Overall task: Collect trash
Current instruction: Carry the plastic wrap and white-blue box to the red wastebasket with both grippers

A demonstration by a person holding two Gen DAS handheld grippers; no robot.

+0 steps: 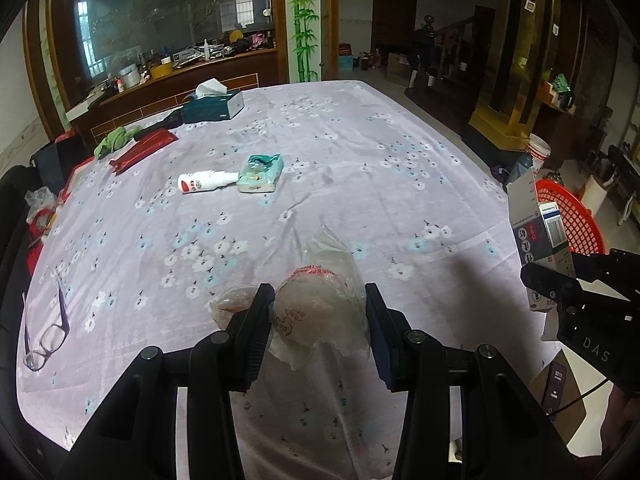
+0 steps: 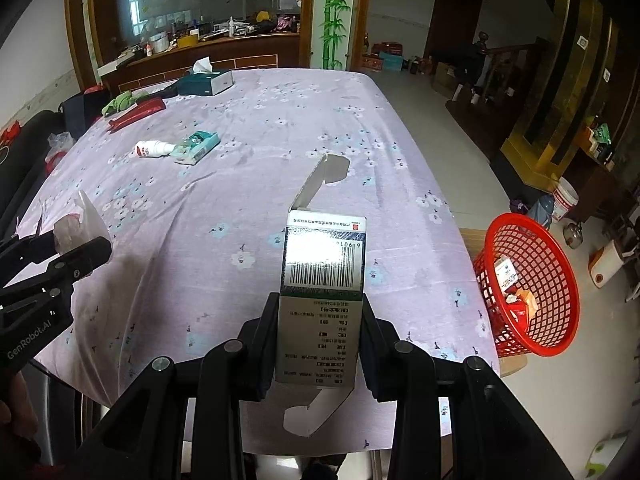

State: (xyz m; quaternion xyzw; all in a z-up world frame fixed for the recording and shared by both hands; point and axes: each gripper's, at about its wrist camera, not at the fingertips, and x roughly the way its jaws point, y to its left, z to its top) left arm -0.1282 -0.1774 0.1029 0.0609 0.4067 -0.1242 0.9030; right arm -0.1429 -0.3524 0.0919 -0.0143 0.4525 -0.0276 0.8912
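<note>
— Both grippers are loaded: the right gripper (image 2: 320, 312) has its jaws clamped on the flanks of an opened carton (image 2: 323, 280), and the left gripper (image 1: 320, 300) stands with the crumpled plastic bag (image 1: 320, 300) between its jaws, though how firmly I cannot tell.

— Risks?

— The bag is slippery film — it could slide out above the floral tablecloth (image 1: 360, 160). The carton's loose flaps may snag the rim of the red basket (image 2: 532, 280), which sits off the table's right edge — a short drop misses it.
</note>
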